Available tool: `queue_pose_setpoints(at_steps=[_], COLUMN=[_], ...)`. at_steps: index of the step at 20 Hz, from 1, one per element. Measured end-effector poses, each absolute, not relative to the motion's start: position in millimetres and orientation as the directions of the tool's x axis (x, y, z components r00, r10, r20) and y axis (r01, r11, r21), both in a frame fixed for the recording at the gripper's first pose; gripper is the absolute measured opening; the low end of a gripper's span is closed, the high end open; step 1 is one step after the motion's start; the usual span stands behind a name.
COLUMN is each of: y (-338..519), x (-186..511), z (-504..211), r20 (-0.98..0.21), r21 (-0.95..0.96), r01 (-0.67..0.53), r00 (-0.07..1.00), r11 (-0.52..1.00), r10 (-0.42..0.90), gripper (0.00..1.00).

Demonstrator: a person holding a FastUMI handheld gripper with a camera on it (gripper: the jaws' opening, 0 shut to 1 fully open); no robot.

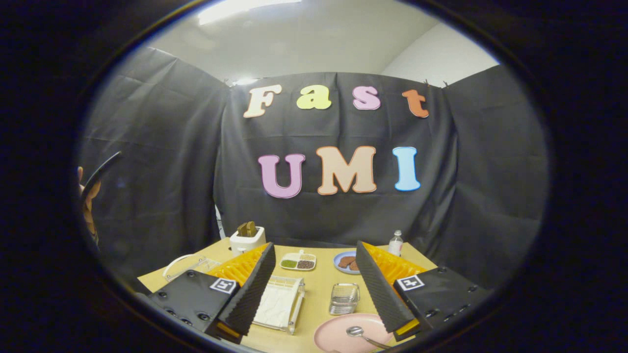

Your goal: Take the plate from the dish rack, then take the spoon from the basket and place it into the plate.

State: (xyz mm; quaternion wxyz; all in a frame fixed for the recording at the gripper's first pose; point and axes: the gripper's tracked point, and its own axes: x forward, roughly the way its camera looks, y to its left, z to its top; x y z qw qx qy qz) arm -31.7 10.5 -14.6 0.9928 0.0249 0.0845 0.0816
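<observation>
Your jaws are wide apart and hold nothing. The gripper point(314, 294) hangs above the counter point(319, 289), up off everything.

The pink plate point(343, 333) lies flat on the counter, near you, just ahead of the right finger. The spoon point(360, 333) lies in the plate, bowl end in the middle, handle pointing right. So the job looks done to me.

What can go wrong now? If you drop the gripper low, the right finger can bump the plate rim. That would push the plate or tip the spoon out. The handle runs toward the plate's edge close under that finger, so a small knock could flick it off. Lift up and pull away, not down.

Other things are close too. A small clear basket point(344, 298) sits just beyond the plate, between your fingers. It looks light, so a bump could slide it. To its left is a clear rack with a white base point(279, 304), right beside the left finger. Swing left and you hit it.

Farther off sit a white tray with little food parts point(298, 262), a blue plate with brown food point(346, 262), a white toaster point(247, 237) and a small bottle point(395, 243). They are well away. Far left, a hand point(88, 206) holds something dark and thin; I cannot tell what.
</observation>
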Motion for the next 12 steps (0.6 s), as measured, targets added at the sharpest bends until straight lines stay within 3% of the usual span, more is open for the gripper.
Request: queue_pose_setpoints(at_steps=[12], y=[50.5], x=[-29.8], z=[-2.3], r20=[-0.135], r21=[0.035], r01=[-0.157], r00=[0.978], r11=[0.987], r10=[0.16], gripper=[1.0])
